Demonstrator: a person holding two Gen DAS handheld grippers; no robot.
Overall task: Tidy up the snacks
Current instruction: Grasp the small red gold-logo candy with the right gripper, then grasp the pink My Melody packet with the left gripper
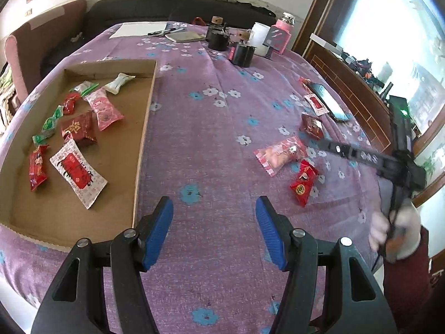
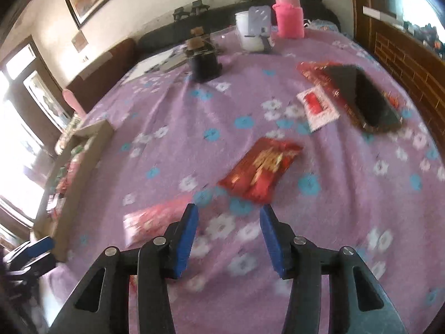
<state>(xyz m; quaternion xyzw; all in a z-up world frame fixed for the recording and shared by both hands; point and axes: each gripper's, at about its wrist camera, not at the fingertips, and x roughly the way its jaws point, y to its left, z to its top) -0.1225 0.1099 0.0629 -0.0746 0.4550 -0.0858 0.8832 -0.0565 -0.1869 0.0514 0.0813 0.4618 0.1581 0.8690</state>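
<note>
A shallow cardboard box (image 1: 144,128) lies at the left of the purple flowered tablecloth and holds several wrapped snacks, among them a white-and-red packet (image 1: 78,174) and a pink packet (image 1: 104,108). My left gripper (image 1: 214,208) is open and empty over bare cloth just right of the box. Loose snacks lie to the right: a pink packet (image 1: 281,154), a red packet (image 1: 303,182) and a dark red packet (image 1: 313,126). My right gripper (image 2: 228,217) is open and empty, just short of a red packet (image 2: 261,169). A pink packet (image 2: 155,220) lies to its left.
A phone (image 2: 367,100) rests on a red packet at the right, with a small white-and-red packet (image 2: 317,105) beside it. At the far end stand black pots (image 1: 242,53), a white cup (image 1: 260,37), a pink bottle (image 1: 281,32), paper and pens. The box edge (image 2: 83,161) shows at left.
</note>
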